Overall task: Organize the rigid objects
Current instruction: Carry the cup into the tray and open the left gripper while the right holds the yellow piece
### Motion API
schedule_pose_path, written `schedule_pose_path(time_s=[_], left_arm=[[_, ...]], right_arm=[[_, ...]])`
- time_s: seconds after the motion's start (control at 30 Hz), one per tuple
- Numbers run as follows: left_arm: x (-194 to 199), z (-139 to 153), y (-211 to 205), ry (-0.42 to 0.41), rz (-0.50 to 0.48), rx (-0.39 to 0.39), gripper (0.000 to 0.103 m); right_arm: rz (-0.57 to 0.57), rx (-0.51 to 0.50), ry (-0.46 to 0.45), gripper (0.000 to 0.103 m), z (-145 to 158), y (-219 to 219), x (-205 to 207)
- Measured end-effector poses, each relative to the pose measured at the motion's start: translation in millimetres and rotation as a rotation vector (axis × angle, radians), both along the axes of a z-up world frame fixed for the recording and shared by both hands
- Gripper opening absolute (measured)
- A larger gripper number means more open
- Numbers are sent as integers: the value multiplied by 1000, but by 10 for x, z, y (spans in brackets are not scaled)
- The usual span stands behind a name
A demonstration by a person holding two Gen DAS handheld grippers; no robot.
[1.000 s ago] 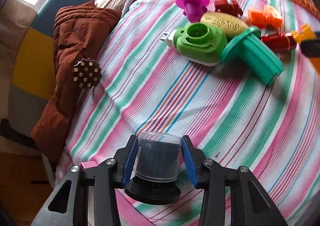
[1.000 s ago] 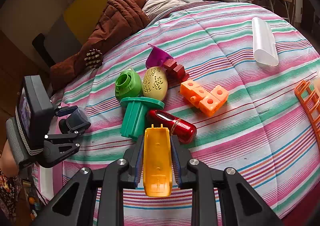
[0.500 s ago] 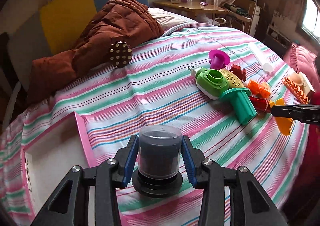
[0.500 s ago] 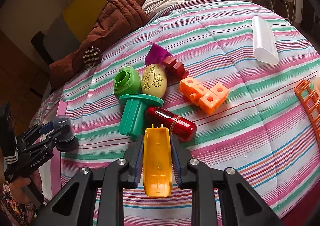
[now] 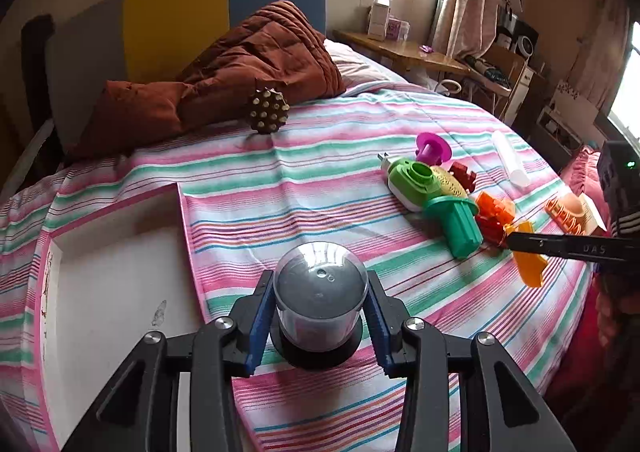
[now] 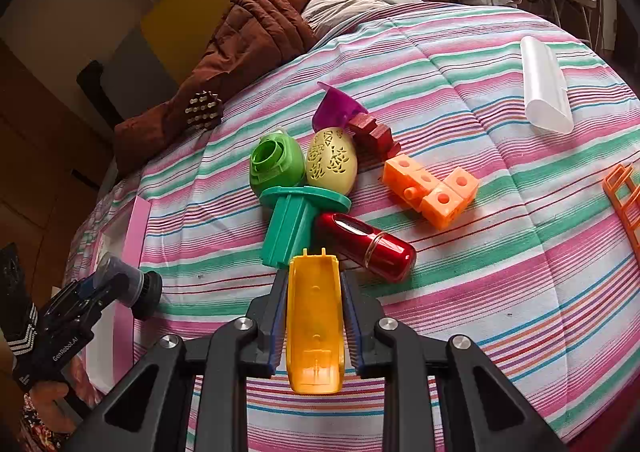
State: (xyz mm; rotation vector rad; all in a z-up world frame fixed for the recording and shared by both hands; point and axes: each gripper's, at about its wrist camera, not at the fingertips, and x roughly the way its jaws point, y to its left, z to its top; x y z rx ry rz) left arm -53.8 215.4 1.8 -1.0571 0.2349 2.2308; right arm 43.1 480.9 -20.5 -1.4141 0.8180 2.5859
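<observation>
Left wrist view: left gripper [image 5: 320, 326], blue ribbed pads pinching a small cylindrical jar [image 5: 320, 302] with a clear glossy domed cover and a black ridged base. It hangs above the striped bedspread [image 5: 304, 188], right beside a shallow white box with a pink rim [image 5: 182, 220]. Farther off, a toy cluster: green rounded plug-in shell [image 5: 412, 182], teal flanged plastic piece [image 5: 458, 222], magenta flanged piece [image 5: 433, 148]. Brown studded ball [image 5: 267, 111] against a quilted brown blanket [image 5: 240, 64].

Right wrist view: right gripper [image 6: 315, 318], jaws pressed tight on a yellow hollow plastic trough [image 6: 316, 322], smooth, open side up, held over the bedspread's near edge. Just ahead: glossy red capsule [image 6: 368, 246], perforated cream egg [image 6: 332, 160], orange linked cubes [image 6: 432, 190], frosted white half-cylinder [image 6: 544, 86], orange ladder-like grid [image 6: 626, 204] at right edge.
</observation>
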Motion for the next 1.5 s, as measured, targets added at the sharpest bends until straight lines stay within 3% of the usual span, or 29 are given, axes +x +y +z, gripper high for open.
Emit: schedule_pose_path(time_s=[0.17, 0.3, 0.57, 0.7, 0.93, 1.07, 1.27, 1.5], left_arm=[[-34, 206, -277, 68, 60, 39, 43], [-211, 235, -602, 103, 144, 23, 43], [-786, 47, -1328, 62, 335, 1, 43], [-1074, -86, -1516, 68, 384, -62, 43], [-1301, -157, -1618, 109, 396, -92, 45], [-1209, -60, -1675, 165, 432, -56, 77], [-891, 8, -1899, 100, 474, 68, 94], [-418, -184, -1989, -15, 456, 118, 97]], right_arm=[[31, 3, 8, 24, 14, -65, -15], [83, 23, 15, 24, 34, -185, -36], [147, 68, 27, 24, 52, -359, -83], [137, 62, 36, 24, 48, -333, -87], [160, 101, 38, 24, 44, -410, -132], [205, 116, 41, 24, 30, -514, -148], [240, 137, 31, 24, 21, -628, -172], [299, 85, 5, 24, 33, -998, -325]])
